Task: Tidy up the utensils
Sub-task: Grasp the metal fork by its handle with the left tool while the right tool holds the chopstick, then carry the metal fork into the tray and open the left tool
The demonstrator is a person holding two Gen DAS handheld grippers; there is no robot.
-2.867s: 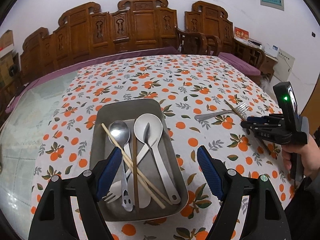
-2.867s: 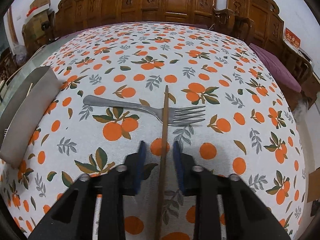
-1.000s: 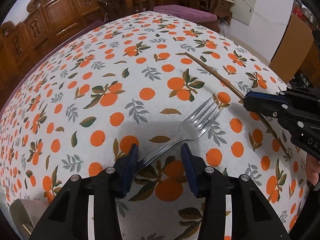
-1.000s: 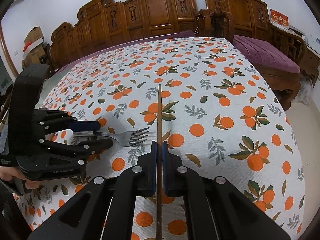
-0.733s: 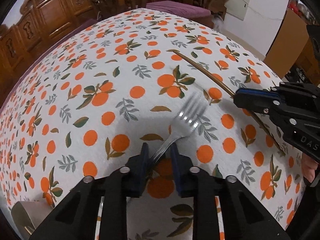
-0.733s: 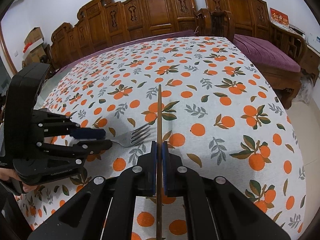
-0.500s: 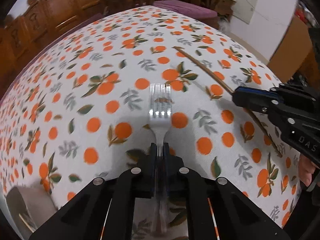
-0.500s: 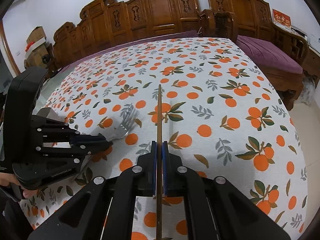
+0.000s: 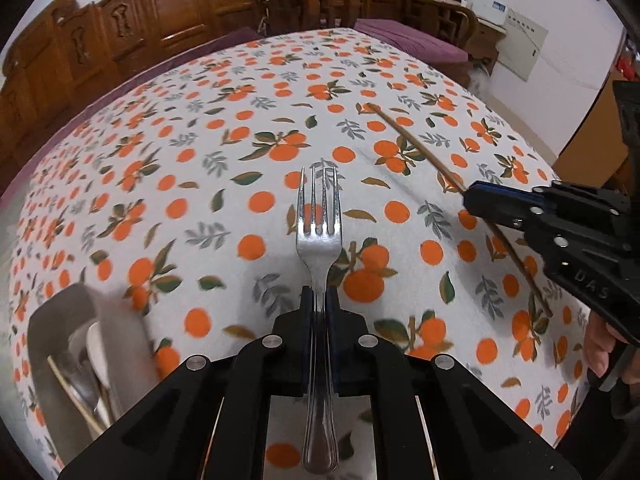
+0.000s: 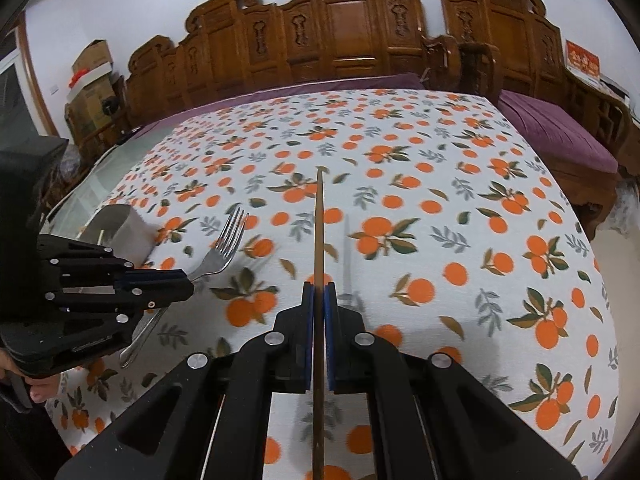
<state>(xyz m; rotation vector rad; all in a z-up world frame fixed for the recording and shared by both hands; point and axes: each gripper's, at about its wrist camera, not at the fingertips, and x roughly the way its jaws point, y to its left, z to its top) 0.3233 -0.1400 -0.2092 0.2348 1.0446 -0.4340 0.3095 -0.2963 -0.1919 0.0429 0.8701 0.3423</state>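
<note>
The left gripper is clamped on a steel fork, gripped at the neck between the blue pads. The tines are pointed toward twelve o'clock above the tablecloth, and the handle is run back toward six o'clock between the gripper's arms. The fork is seen lifted clear of the cloth. At eight o'clock in the left wrist view a metal tray is seen, blurred, with a pale chopstick and spoons inside it.

The right gripper is closed on a brown chopstick, which is held straight along the twelve o'clock line above the cloth. In the same view the left gripper and its fork are found at nine o'clock, and the tray's corner just beyond them. From the left wrist view the right gripper is seen at three o'clock, the chopstick slanting from its pads toward one o'clock. Carved wooden chairs are ranged behind the table.
</note>
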